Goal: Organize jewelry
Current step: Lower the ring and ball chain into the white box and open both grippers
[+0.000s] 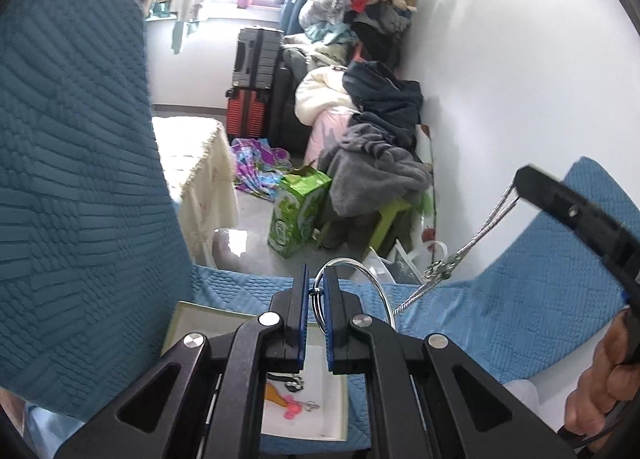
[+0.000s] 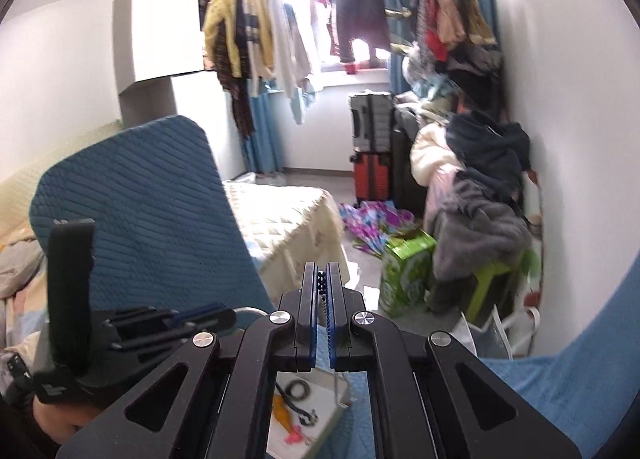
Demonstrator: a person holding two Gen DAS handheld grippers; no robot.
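My left gripper [image 1: 315, 279] is shut on a silver ring hoop [image 1: 374, 283] and holds it above a white tray [image 1: 332, 415]. My right gripper [image 2: 321, 279] is shut on a silver chain [image 2: 321, 295]; in the left wrist view the right gripper [image 1: 520, 183] is at the right and the chain [image 1: 476, 235] runs taut from it down to the hoop. The tray [image 2: 288, 439] holds an orange piece [image 2: 280, 411], a pink piece [image 2: 295, 437] and dark cords [image 2: 298, 389].
The tray lies on a blue quilted cover [image 1: 480, 319] between two raised blue cushions [image 1: 72, 179]. Beyond are a cream bed [image 2: 280, 215], a green box [image 1: 298, 215], suitcases [image 1: 256, 59] and a pile of clothes [image 1: 376, 131] by the white wall.
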